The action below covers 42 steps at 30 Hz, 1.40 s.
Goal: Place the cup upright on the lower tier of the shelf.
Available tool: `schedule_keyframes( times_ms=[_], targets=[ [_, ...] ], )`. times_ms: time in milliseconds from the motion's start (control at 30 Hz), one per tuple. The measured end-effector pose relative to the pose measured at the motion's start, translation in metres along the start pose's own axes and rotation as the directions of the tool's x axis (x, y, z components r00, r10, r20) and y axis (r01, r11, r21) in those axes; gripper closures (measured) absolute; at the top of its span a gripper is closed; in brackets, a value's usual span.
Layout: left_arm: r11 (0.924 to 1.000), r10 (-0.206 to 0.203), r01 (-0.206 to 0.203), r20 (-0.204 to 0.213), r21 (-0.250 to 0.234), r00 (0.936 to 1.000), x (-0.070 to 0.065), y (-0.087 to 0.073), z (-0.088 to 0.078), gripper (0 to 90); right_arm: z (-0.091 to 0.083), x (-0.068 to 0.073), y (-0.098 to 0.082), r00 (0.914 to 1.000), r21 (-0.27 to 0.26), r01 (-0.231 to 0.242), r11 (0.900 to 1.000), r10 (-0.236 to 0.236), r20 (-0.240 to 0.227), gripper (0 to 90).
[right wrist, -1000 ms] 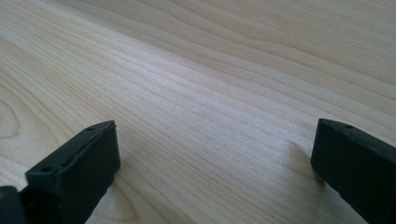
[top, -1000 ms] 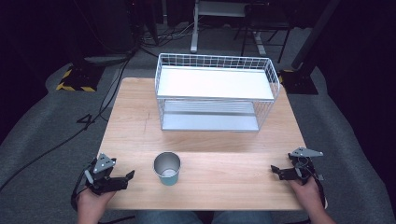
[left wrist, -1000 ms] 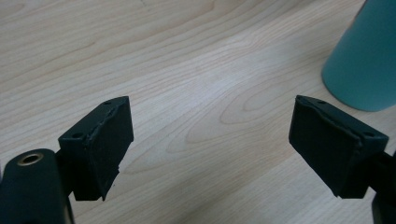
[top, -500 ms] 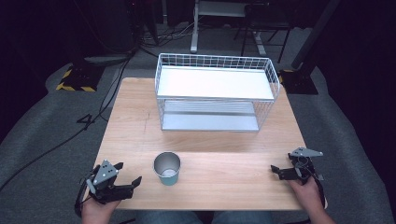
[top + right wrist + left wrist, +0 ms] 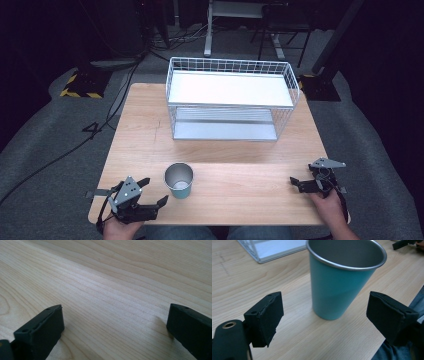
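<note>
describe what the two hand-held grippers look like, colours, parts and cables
Both are black. The left hand-held gripper carries a grey three-cornered plate on top and a dark cable trailing off it. The right hand-held gripper has a similar grey plate. Each ends in two blocky black pads with a matte, foam-like face.

Two black handheld grippers: the left gripper (image 5: 154, 193) carries a grey three-cornered plate and a trailing cable, the right gripper (image 5: 294, 182) the same plate. Blunt, matte black pads (image 5: 265, 317), with a brass-ringed screw hole beside one.
</note>
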<state>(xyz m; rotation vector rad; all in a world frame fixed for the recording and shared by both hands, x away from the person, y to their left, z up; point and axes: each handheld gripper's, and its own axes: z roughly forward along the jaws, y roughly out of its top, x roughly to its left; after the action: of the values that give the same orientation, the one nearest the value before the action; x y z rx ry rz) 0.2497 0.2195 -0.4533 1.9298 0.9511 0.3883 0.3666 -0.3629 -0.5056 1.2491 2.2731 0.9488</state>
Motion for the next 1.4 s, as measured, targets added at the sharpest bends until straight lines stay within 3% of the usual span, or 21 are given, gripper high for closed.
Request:
schedule_keyframes(
  times_ms=[200, 400, 1067, 1400],
  targets=[
    [0.9994, 0.002, -0.002, 0.019, -0.036, 0.9998, -0.007, 0.000, 0.011, 12.8, 0.000, 0.000, 0.000, 1.0000, 0.000, 0.000, 1.000, 0.000, 0.000, 1.6],
    [0.9992, 0.002, -0.001, 0.032, -0.039, 0.9995, -0.014, 0.001, 0.024, 8.1, 0.000, 0.000, 0.000, 1.0000, 0.000, 0.000, 1.000, 0.000, 0.000, 1.6],
    [0.9993, -0.001, 0.000, -0.028, -0.037, 0.9996, -0.023, 0.001, 0.061, 0.1, 0.000, 0.000, 0.000, 1.0000, 0.000, 0.000, 1.000, 0.000, 0.000, 1.6],
    [0.9999, 0.004, -0.004, -0.052, 0.017, 0.9986, -0.022, 0.000, 0.076, 1.7, 0.000, 0.000, 0.000, 1.0000, 0.000, 0.000, 1.000, 0.000, 0.000, 1.6]
  ],
)
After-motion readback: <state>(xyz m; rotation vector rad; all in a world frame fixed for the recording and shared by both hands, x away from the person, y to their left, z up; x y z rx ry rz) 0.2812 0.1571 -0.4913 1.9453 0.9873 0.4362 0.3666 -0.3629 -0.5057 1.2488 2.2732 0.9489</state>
